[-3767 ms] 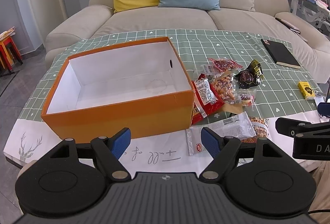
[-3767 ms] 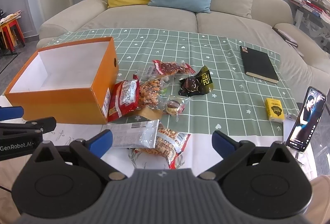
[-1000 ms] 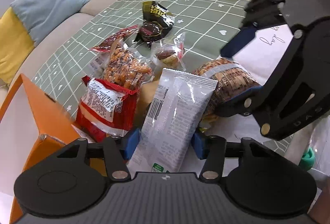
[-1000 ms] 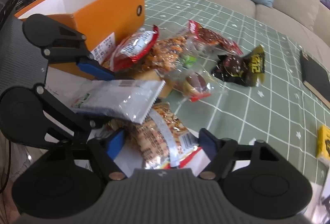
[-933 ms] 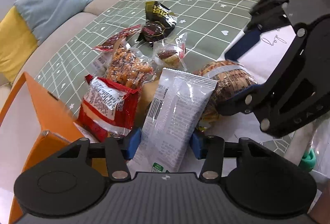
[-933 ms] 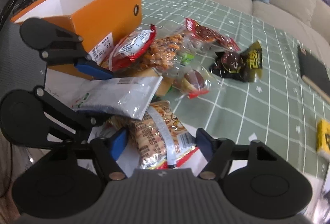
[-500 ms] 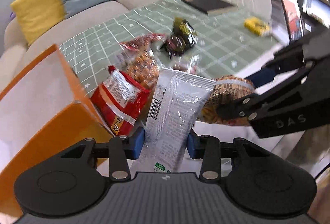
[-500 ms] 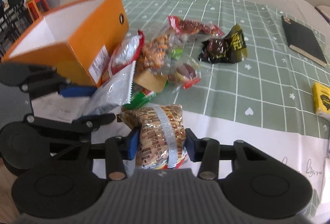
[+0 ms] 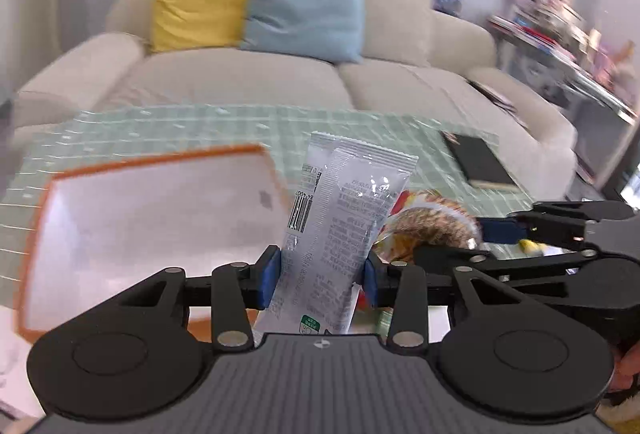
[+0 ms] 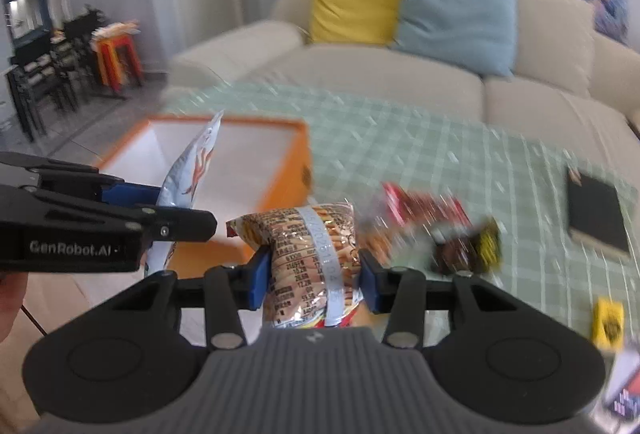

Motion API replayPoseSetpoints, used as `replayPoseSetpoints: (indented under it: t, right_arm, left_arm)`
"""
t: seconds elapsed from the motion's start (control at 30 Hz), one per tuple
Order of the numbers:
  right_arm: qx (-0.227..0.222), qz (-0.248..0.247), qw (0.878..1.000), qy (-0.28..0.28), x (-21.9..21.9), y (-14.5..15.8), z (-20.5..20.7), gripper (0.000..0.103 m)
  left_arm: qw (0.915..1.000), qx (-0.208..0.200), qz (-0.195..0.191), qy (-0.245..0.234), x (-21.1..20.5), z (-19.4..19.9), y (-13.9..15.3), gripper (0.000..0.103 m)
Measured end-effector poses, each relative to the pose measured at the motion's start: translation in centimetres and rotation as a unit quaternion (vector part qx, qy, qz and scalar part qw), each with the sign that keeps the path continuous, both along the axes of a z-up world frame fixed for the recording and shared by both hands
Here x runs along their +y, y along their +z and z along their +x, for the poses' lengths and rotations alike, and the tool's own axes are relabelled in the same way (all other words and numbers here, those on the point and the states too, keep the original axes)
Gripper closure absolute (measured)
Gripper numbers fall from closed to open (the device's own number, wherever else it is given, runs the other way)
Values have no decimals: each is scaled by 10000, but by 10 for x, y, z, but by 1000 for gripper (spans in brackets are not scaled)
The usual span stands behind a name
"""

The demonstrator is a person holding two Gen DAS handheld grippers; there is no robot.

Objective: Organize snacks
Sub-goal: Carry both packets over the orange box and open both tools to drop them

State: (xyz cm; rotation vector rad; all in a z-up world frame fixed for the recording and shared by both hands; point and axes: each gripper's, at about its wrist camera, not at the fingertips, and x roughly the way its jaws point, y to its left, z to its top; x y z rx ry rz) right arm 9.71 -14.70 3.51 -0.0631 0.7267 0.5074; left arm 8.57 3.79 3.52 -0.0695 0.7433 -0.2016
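Silver film, crinkled and glossy, fills the middle of our left wrist view: a flat oblong pouch (image 9: 344,218) with a barcode and a serrated top edge stands upright between the blue pads of our left gripper (image 9: 320,276), which is clamped on its lower part. Behind it the orange box (image 9: 152,230) lies open, its white inside smooth and blurred. To the right our right gripper (image 9: 456,240) holds a plump, speckled brown bag (image 9: 430,224). A black book (image 9: 480,162) lies flat on the green checked cloth (image 9: 200,122) of the bench, before a beige sofa (image 9: 280,82).

In the right wrist view, our right gripper (image 10: 314,282) pinches that bag (image 10: 308,258), a puffy pillow of shiny printed film with a pale seam strip down its middle. At left the left gripper (image 10: 132,204) carries the pouch (image 10: 192,170), seen edge-on above the box (image 10: 224,162). Right of the bag, blurred red packets (image 10: 424,206) and a dark wrapper (image 10: 464,250) remain on the cloth (image 10: 400,142), with the book (image 10: 598,218) and a small yellow carton (image 10: 608,322) farther off.
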Motion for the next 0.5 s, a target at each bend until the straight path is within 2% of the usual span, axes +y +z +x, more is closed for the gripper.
replayPoseSetpoints:
  t: [0.13, 0.2, 0.37, 0.5]
  right_arm:
    - [-358, 4, 9984, 444, 43, 24, 18, 60]
    - [-390, -16, 9971, 657, 66, 27, 27, 60]
    - [-160, -280, 9944, 1006, 119, 11, 56, 60]
    - [140, -504, 9921, 1137, 148, -9, 81, 60]
  left_arm:
    - [9982, 150, 183, 543, 33, 17, 10, 56]
    - [9970, 308, 263, 659, 49, 27, 9, 56]
    - [9922, 885, 265, 834, 81, 57, -1, 56]
    - [9863, 1280, 394, 967, 100, 77, -22, 57]
